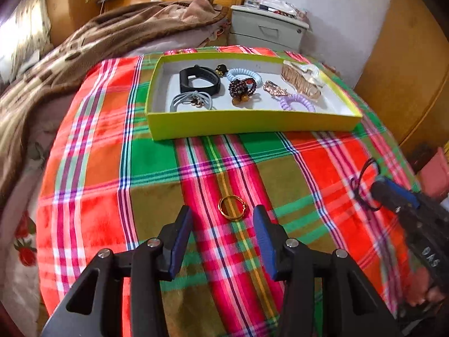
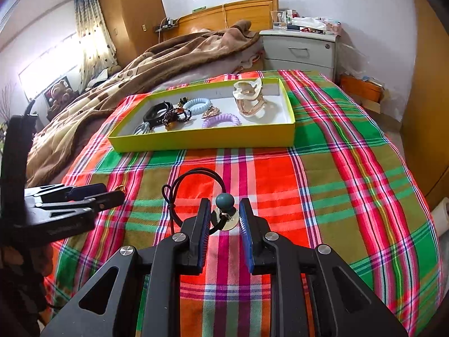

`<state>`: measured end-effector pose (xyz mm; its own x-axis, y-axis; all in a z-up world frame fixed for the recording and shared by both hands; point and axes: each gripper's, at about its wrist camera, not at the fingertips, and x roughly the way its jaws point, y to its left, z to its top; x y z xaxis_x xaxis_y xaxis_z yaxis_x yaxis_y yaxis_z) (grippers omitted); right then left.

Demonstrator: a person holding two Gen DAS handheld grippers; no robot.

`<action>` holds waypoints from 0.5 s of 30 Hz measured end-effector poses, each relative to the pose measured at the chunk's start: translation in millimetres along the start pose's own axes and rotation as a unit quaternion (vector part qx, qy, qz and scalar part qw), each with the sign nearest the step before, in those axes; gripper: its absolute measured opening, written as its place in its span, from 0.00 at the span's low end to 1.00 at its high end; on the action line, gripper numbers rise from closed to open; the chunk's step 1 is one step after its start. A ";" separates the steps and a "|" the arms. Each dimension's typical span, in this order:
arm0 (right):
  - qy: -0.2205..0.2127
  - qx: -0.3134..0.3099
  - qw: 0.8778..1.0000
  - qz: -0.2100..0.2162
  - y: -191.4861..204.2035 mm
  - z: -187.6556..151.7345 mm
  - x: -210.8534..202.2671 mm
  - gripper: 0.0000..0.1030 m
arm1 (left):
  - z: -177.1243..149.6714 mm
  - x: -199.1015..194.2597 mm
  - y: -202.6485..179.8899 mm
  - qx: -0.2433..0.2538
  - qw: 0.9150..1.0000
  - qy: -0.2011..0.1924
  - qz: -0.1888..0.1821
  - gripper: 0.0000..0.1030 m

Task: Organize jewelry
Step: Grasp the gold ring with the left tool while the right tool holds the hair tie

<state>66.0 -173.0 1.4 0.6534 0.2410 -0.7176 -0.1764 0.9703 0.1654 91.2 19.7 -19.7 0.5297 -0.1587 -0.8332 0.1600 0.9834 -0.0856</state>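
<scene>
— Picking up the last loose pieces, by the look of it. Most of the jewelry already lies in the yellow box (image 1: 252, 125) at the far side of the plaid cloth (image 2: 350, 196) on the bed.

— What's left out?

— Two things. A gold ring (image 1: 232, 207) on the cloth, just ahead of the left tongs (image 1: 223, 219), whose fingers stand wide apart to either side of it. And a black cord (image 2: 193, 185) with a round green bead (image 2: 225, 200) and a shiny disc, near the middle of the cloth.

— The right tongs (image 2: 224, 219)?

— Narrowed around the bead end, pads close on both sides. Whether they actually pinch it, I cannot tell; a small gap seems to show.

— So the next move?

— I'd judge: close the right tongs firmly on the bead, lift so the cord hangs free, carry it far to the box. The ring is thin and lies flat, so the left tongs must come down low and square before closing, or it may slip.
</scene>
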 end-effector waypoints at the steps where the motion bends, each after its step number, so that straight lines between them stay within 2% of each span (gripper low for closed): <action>1: -0.001 0.001 1.000 0.001 -0.4 0.8 0.0 0.21 | 0.1 0.7 -2.1 0.006 1.000 -0.002 0.006 0.45; 4: -0.004 0.001 1.000 0.004 -0.4 1.2 -0.6 0.21 | 0.2 3.5 -9.0 0.028 0.999 -0.009 0.030 0.45; 9: -0.005 0.002 1.000 0.007 -1.6 1.8 -0.7 0.21 | 3.1 5.8 -10.6 0.029 0.999 -0.013 0.030 0.45; 14: -0.005 0.004 1.000 0.007 -3.5 2.2 -0.4 0.21 | 2.6 4.2 -11.2 0.027 0.999 -0.015 0.028 0.24; 15: -0.006 0.003 1.000 0.007 -3.3 3.0 -0.7 0.21 | 2.8 3.9 -11.0 0.027 0.999 -0.015 0.028 0.22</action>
<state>68.3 -176.3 3.4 0.6593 0.2550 -0.7073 -0.1809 0.9669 0.1799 93.9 7.9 -20.5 0.5636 -0.1076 -0.8190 0.1749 0.9845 -0.0090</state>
